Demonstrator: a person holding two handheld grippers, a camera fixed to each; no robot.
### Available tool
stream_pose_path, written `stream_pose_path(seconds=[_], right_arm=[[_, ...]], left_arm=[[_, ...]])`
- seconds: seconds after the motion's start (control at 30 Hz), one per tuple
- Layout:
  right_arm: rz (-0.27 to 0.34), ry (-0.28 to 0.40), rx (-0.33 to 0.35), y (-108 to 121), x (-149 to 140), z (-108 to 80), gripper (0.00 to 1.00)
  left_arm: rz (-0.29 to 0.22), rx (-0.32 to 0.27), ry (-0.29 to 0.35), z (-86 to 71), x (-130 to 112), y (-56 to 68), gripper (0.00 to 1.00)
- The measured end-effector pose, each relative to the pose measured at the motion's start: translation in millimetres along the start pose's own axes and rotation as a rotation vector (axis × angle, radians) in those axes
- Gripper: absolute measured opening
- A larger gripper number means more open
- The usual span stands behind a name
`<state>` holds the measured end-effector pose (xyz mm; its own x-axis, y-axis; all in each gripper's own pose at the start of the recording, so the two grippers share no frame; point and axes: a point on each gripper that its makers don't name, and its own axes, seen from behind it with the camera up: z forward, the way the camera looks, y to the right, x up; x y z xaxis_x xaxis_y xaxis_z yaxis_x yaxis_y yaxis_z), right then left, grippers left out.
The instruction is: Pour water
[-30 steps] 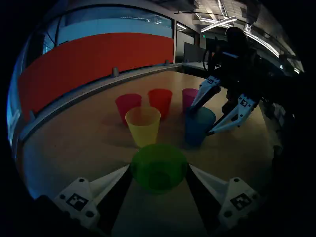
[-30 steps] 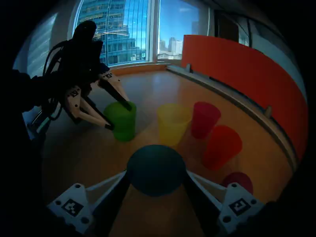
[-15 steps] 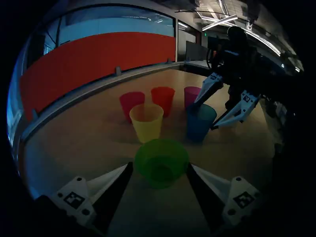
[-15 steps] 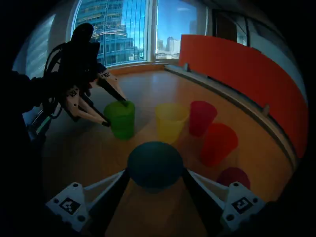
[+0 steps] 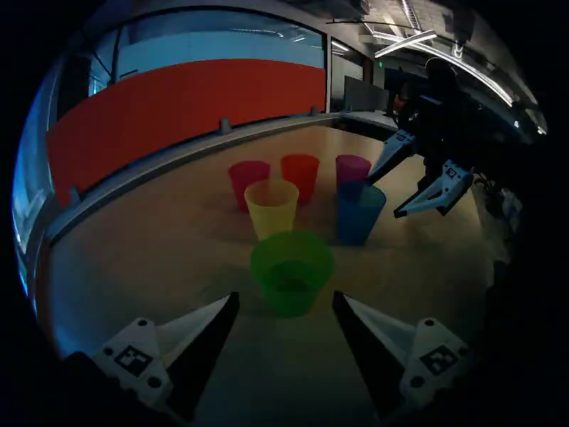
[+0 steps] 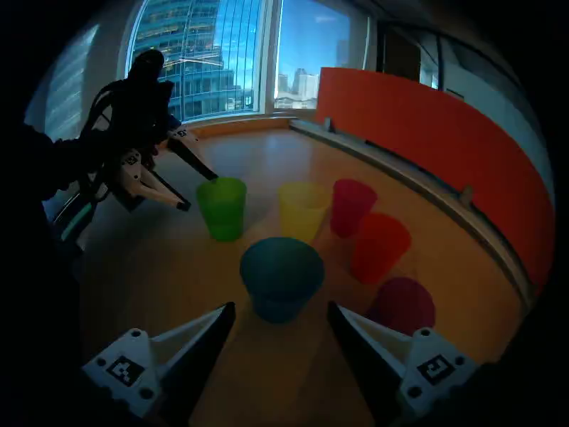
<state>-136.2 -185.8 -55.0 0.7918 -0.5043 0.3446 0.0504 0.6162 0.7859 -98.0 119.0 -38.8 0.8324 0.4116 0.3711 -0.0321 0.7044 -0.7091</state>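
Status: no pour under way.

Item 1: left tool (image 5: 283,295) wide open, nothing held. The green cup (image 5: 291,270) stands upright on the counter (image 5: 163,249) just ahead of its tips, not between them.

Item 2: right tool (image 6: 279,306) likewise wide open and empty. The blue cup (image 6: 282,277) stands upright just ahead of its tips.

Item 3: yellow cup (image 5: 271,208) sits between the green cup and the back row of pink cup (image 5: 249,181), red cup (image 5: 299,174) and magenta cup (image 5: 352,171). All upright.

Water: contents of cups cannot be told in this light.

Judgement: grasp stage, neither vessel secured.

Next move req.:
- Advance one tool till the cup wall sits between both fingers.
- Close w/ moderate grip, since the thin plastic will prob. flex.
- Lift clear, then tilt over a receiving cup w/o knocking the neighbours, which stand close.
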Motion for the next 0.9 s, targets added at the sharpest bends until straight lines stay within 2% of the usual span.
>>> stream_pose_path(seconds=[0.3, 0.5, 0.6, 0.8, 0.9], right_arm=[[0.025, 0.024, -0.045, -5, -10, -26.3, 1.0], [0.066, 0.057, -0.093, -2, -14, -42.9, 1.0], [0.09, 0.08, -0.121, 2, -13, -51.0, 1.0], [0.129, 0.124, -0.186, 12, -14, -66.0, 1.0], [0.149, 0.142, -0.213, 17, -15, -72.9, 1.0]], left_arm=[[-0.024, 0.038, 0.029, -15.9, 0, 1.1, 0.97], [-0.044, 0.083, 0.085, -28.0, 10, -3.5, 0.97], [-0.057, 0.118, 0.119, -34.4, 15, -9.3, 0.97], [-0.069, 0.218, 0.234, -55.4, 35, -30.2, 0.97], [-0.086, 0.241, 0.277, -64.0, 41, -34.8, 0.97]])
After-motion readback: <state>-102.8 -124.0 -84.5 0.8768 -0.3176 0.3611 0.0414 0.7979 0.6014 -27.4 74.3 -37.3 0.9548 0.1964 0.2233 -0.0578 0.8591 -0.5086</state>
